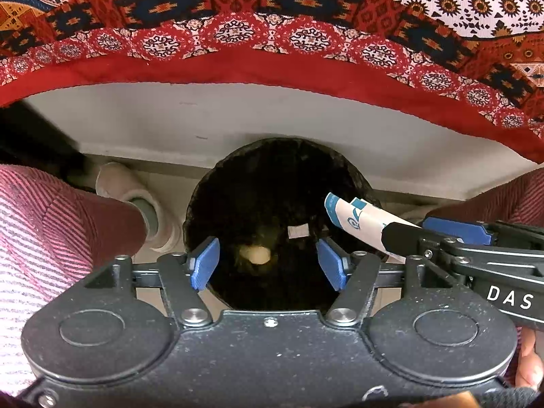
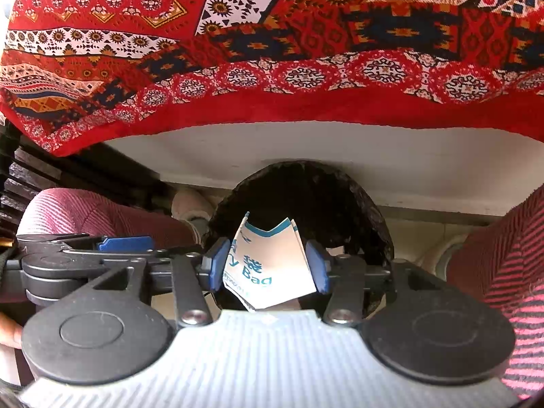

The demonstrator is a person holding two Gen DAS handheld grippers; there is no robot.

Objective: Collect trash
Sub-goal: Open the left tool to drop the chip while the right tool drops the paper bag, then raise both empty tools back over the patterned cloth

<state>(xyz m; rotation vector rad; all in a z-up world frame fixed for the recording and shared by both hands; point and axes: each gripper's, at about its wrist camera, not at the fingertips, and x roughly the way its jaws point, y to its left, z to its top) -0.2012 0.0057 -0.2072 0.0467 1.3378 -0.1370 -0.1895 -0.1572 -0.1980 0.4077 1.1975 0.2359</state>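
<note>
A large red patterned cloth [image 1: 272, 34] hangs over the edge of a white table [image 1: 204, 119] and fills the upper part of both views. Under the table edge, on the floor between the person's legs in striped pink trousers [image 1: 51, 221], stands a round black trash bin [image 1: 272, 176] with a dark liner. A pale shoe [image 1: 115, 183] is visible to the left of the bin. The left gripper [image 1: 268, 263] points down over the mouth of the bin; its blue pads are spread apart and nothing is between them. The right gripper [image 2: 268, 265] is just beside it, also above the bin, and a folded white paper bag [image 2: 268, 265] with blue print sits between its blue pads; the jaws are rather wide, and one cannot tell if they press the paper. At the bottom of the bin lie a small white scrap [image 1: 298, 230] and a pale blurred lump [image 1: 255, 255].
</note>
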